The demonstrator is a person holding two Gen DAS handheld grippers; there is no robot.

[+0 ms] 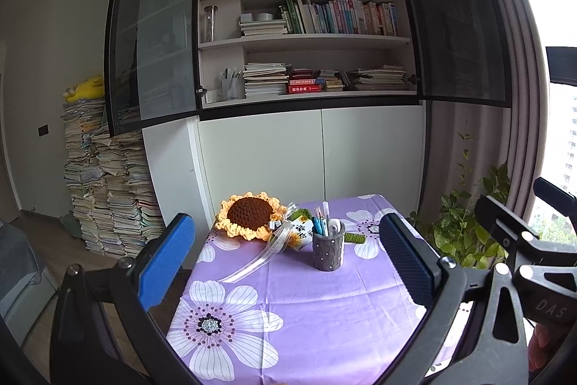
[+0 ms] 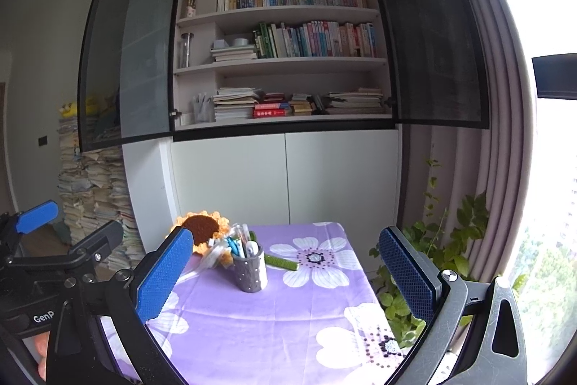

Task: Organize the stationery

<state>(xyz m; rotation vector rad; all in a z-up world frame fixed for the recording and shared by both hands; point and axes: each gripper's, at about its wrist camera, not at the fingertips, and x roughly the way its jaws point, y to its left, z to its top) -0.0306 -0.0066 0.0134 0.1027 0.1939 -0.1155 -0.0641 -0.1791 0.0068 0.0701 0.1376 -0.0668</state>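
A grey dotted pen cup (image 1: 328, 251) stands on the purple flowered tablecloth (image 1: 317, 313), holding several pens and a white correction tape. The right wrist view shows the same pen cup (image 2: 250, 273) further left. My left gripper (image 1: 288, 262) hovers open above the near part of the table, nothing between its blue pads. My right gripper (image 2: 288, 273) is also open and empty, held back from the cup. The other gripper's black frame shows at the edge of each view.
A crocheted sunflower (image 1: 250, 215) with a ribbon and a label lies left of the cup, its green stem (image 2: 281, 262) behind it. A white cabinet (image 1: 317, 154) with open bookshelves rises behind the table. Stacked books (image 1: 108, 186) stand left, a leafy plant (image 1: 465, 226) right.
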